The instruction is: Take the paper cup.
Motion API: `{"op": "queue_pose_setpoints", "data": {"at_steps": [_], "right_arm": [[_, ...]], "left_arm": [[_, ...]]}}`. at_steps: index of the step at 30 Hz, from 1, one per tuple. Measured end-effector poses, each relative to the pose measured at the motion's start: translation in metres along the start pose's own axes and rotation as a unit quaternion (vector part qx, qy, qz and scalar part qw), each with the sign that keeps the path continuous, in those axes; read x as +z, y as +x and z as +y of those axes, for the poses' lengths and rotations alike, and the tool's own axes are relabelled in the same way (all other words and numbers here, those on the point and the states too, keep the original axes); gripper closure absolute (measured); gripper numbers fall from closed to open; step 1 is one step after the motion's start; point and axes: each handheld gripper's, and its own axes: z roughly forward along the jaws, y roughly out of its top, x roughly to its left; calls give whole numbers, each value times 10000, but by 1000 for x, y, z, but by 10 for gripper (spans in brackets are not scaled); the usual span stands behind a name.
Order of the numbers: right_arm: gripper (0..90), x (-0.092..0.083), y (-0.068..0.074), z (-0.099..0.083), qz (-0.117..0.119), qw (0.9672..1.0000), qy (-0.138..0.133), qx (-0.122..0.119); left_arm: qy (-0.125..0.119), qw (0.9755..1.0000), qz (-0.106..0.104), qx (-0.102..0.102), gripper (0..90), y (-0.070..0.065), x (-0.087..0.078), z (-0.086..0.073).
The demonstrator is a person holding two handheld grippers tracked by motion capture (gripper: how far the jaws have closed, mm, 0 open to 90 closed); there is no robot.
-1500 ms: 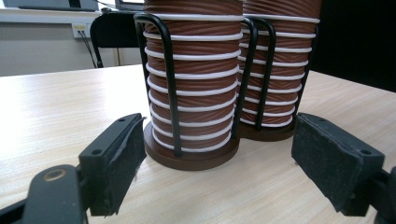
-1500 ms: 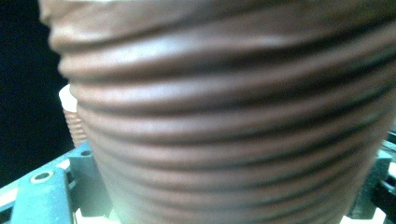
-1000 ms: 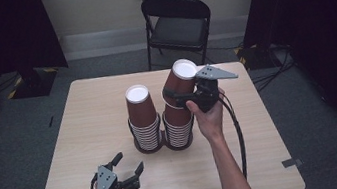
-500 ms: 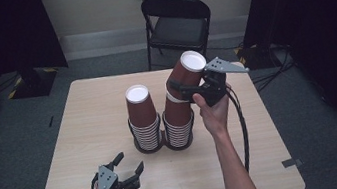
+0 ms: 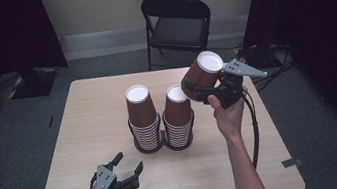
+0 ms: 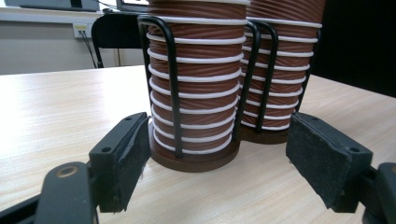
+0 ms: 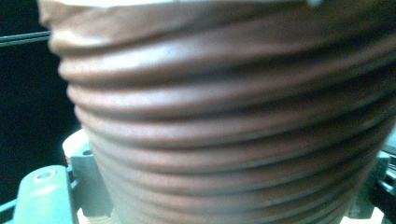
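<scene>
Two stacks of brown ribbed paper cups stand upside down in a black wire holder at the table's middle: the left stack (image 5: 142, 121) (image 6: 194, 88) and the right stack (image 5: 178, 118) (image 6: 280, 70). My right gripper (image 5: 194, 86) is shut on one brown cup (image 5: 200, 75) (image 7: 224, 121), lifted clear and tilted to the right of the right stack. That cup blocks the right gripper view up close. My left gripper (image 5: 126, 166) (image 6: 219, 158) rests open near the table's front edge, jaws wide, pointing at the holder's base.
The light wooden table (image 5: 86, 132) has bare room left and right of the holder. A black folding chair (image 5: 176, 22) stands behind the far edge. Dark curtains hang at both sides. The right gripper's cable (image 5: 252, 122) trails down along the forearm.
My right gripper has pulled the top cup off the right stack and carried it up and to the right, tilting it. The left gripper has stayed still.
</scene>
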Motion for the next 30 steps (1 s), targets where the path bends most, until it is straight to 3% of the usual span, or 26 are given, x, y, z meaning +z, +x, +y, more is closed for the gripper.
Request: {"op": "queue_pose_setpoints", "data": {"at_steps": [13,17,24,26,28,30], "right_arm": [[138,-28,-10,-20,-169,9994,14,301],[138,-34,-12,-26,-235,9991,25,359],[139,-42,-11,-39,-178,9986,51,503],[138,-43,-11,-46,-138,9981,53,597],[138,-43,-9,-52,-101,9979,104,633],[138,-44,-7,-58,-85,9979,149,629]], "left_arm": [[172,9998,-31,97,223,-2,3,1],[281,9993,0,231,232,-3,5,2],[436,9988,-26,200,241,-2,8,3],[473,9987,-110,152,241,-1,8,3],[381,9985,-384,35,241,1,8,3],[388,9984,-399,25,238,2,8,3]]}}
